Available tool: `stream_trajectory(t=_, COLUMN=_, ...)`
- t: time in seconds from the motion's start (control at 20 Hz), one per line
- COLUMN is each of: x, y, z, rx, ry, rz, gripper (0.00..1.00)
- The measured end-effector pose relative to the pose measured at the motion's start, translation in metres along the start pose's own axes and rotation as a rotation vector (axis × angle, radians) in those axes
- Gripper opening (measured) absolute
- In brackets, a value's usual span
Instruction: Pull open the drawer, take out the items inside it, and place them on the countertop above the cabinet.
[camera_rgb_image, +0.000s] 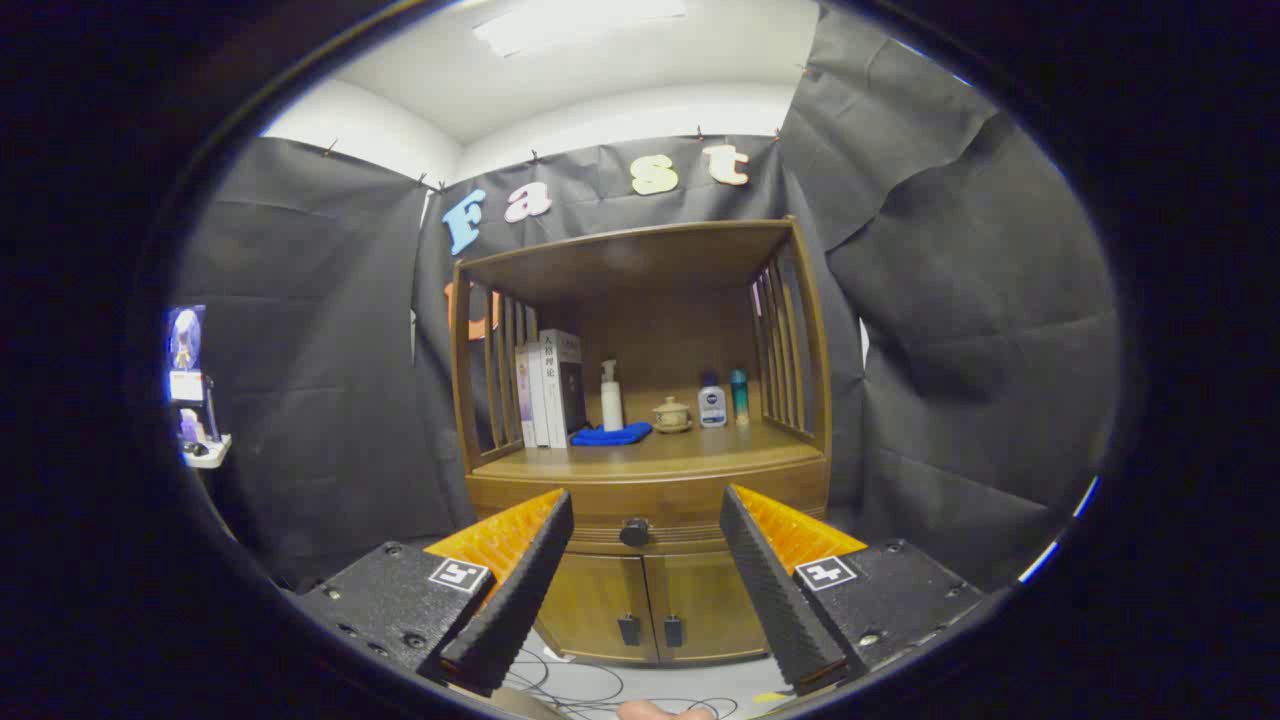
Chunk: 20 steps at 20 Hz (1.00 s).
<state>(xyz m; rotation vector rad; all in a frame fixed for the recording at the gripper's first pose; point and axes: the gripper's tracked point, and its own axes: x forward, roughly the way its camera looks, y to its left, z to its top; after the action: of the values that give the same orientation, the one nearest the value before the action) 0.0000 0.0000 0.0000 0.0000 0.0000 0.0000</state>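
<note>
Gripper (645, 500) wide open, empty; one drawer knob (634, 532) beyond fingers. Countertop (650, 455): three books (548, 390), three bottles (612, 397), one blue cloth (610, 435).

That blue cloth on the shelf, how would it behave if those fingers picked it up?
The blue cloth lies crumpled, so it probably goes floppy and drapes. It looks light. The open gripper is well short of the cabinet.

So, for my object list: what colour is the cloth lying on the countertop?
Blue, plain. The cloth shows in the gripper view, beyond the open gripper.
</note>
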Motion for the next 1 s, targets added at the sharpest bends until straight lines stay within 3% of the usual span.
stream_trajectory(t=0.35, x=-0.01, y=-0.005, z=-0.004, rx=-0.014, ry=-0.022, rz=-0.005, gripper=0.97)
stream_trajectory(t=1.0, x=0.016, y=0.01, z=-0.014, rx=-0.036, ry=0.004, rz=0.012, gripper=0.97)
